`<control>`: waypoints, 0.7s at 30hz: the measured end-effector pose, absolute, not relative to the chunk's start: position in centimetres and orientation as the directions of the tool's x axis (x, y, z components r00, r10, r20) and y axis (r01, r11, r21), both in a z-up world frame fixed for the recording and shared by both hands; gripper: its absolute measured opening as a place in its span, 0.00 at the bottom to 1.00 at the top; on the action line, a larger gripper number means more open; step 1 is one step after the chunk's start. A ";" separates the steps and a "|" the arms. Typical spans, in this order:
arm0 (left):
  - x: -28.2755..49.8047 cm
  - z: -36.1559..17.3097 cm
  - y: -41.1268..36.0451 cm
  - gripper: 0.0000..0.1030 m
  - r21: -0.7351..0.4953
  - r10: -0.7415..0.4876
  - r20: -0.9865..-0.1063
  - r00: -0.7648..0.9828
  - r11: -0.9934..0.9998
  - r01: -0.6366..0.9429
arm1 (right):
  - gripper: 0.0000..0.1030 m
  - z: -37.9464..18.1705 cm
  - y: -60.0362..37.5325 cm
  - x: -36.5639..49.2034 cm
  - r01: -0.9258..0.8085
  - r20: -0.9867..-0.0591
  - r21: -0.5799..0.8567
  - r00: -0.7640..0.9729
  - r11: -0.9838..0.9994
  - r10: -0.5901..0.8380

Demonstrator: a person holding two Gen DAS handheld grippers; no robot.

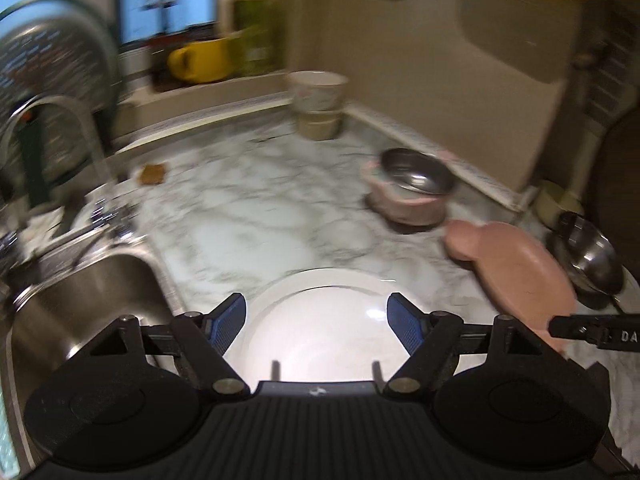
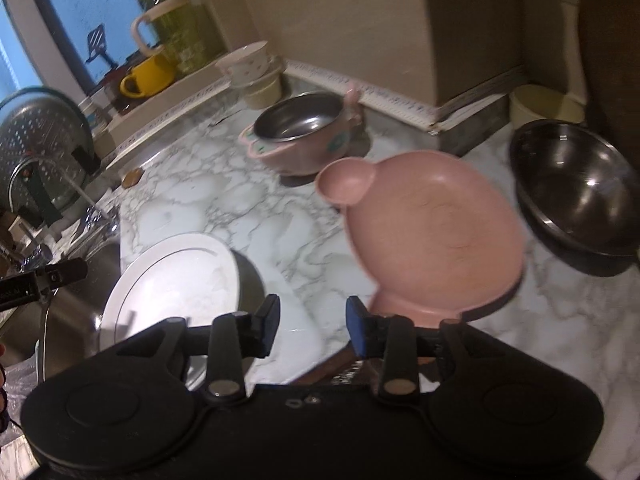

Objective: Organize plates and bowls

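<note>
My left gripper (image 1: pixel 316 322) is spread wide, its blue pads on either side of the white plate (image 1: pixel 316 332) just ahead of it, gripping nothing. My right gripper (image 2: pixel 312 326) is open to a middling gap and also empty; the pink bear-shaped plate (image 2: pixel 432 232) sits just beyond its right finger, tilted. Further ahead is the pink-cased steel bowl (image 2: pixel 300 132), and off to the right the dark steel bowl (image 2: pixel 576 192).

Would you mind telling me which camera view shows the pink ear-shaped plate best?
The right wrist view: the pink plate shows nearly whole from above, its round ear and shallow basin plain on the marble counter. The left wrist view catches it only at the right edge, foreshortened and blurred, partly behind the other gripper.
</note>
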State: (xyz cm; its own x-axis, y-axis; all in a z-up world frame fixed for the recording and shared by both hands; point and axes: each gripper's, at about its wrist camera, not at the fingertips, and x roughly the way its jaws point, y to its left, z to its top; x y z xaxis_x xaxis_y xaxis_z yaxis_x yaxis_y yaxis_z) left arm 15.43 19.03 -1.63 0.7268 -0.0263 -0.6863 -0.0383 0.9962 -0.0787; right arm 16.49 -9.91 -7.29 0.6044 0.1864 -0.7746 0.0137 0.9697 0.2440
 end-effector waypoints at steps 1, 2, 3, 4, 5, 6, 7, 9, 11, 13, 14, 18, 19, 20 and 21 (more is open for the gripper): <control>15.7 -1.6 18.0 0.75 -0.080 -0.050 -0.686 0.726 0.997 -0.007 | 0.50 -7.1 -10.5 16.2 0.026 -0.771 0.240 0.612 0.970 0.175; 16.1 -1.7 17.0 0.75 -0.082 -0.075 -0.687 0.723 0.996 0.025 | 0.55 -7.0 -11.2 15.9 0.037 -0.768 0.234 0.619 0.972 0.161; 16.3 -1.8 15.9 0.75 -0.085 -0.099 -0.687 0.720 0.995 0.056 | 0.57 -6.8 -11.8 15.6 0.048 -0.766 0.228 0.625 0.973 0.148; 16.5 -1.8 14.9 0.75 -0.088 -0.123 -0.686 0.717 0.992 0.087 | 0.61 -6.7 -12.4 15.3 0.063 -0.765 0.222 0.630 0.973 0.134; 16.8 -1.9 13.8 0.75 -0.091 -0.147 -0.684 0.715 0.989 0.116 | 0.64 -6.7 -13.2 14.9 0.082 -0.765 0.218 0.633 0.972 0.118; 16.9 -1.9 12.7 0.75 -0.096 -0.174 -0.681 0.711 0.984 0.149 | 0.65 -6.6 -13.8 14.6 0.100 -0.764 0.216 0.636 0.971 0.105; 17.2 -1.9 11.6 0.76 -0.100 -0.203 -0.678 0.707 0.978 0.185 | 0.66 -6.6 -14.5 14.3 0.119 -0.765 0.215 0.637 0.969 0.092; 17.7 -2.0 9.3 0.78 -0.102 -0.243 -0.676 0.695 0.966 0.239 | 0.70 -6.5 -15.8 13.6 0.156 -0.767 0.206 0.639 0.966 0.060; 18.3 -2.2 7.1 0.78 -0.113 -0.287 -0.677 0.678 0.951 0.289 | 0.75 -6.4 -17.4 12.9 0.195 -0.767 0.193 0.641 0.962 0.023; 18.8 -2.5 4.9 0.78 -0.119 -0.324 -0.678 0.659 0.934 0.337 | 0.78 -6.3 -19.0 12.3 0.242 -0.769 0.178 0.639 0.954 -0.019; 19.0 -2.6 3.8 0.78 -0.122 -0.337 -0.684 0.647 0.927 0.355 | 0.80 -6.4 -19.6 11.8 0.265 -0.771 0.173 0.636 0.948 -0.037; 19.9 -3.4 -0.5 0.78 -0.144 -0.394 -0.707 0.588 0.894 0.425 | 0.84 -7.0 -22.7 10.5 0.355 -0.778 0.150 0.618 0.923 -0.112; 20.0 -3.6 -1.6 0.78 -0.149 -0.405 -0.711 0.575 0.886 0.440 | 0.85 -7.2 -23.6 10.2 0.379 -0.779 0.141 0.613 0.915 -0.134; 20.2 -3.9 -2.7 0.78 -0.153 -0.413 -0.714 0.564 0.880 0.451 | 0.85 -7.3 -24.5 10.0 0.403 -0.782 0.135 0.604 0.905 -0.153; 20.3 -4.1 -3.8 0.78 -0.159 -0.423 -0.718 0.553 0.873 0.461 | 0.85 -7.5 -25.4 9.8 0.426 -0.785 0.134 0.596 0.895 -0.167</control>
State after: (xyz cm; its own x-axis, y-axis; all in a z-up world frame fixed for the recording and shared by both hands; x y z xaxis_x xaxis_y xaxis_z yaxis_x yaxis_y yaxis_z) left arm 20.33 -3.83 -4.08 0.5527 -0.4226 -0.7183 0.4609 0.8731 -0.1590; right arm 9.85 -25.39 -7.47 0.5964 -0.1668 -0.7852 0.4260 0.8948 0.1336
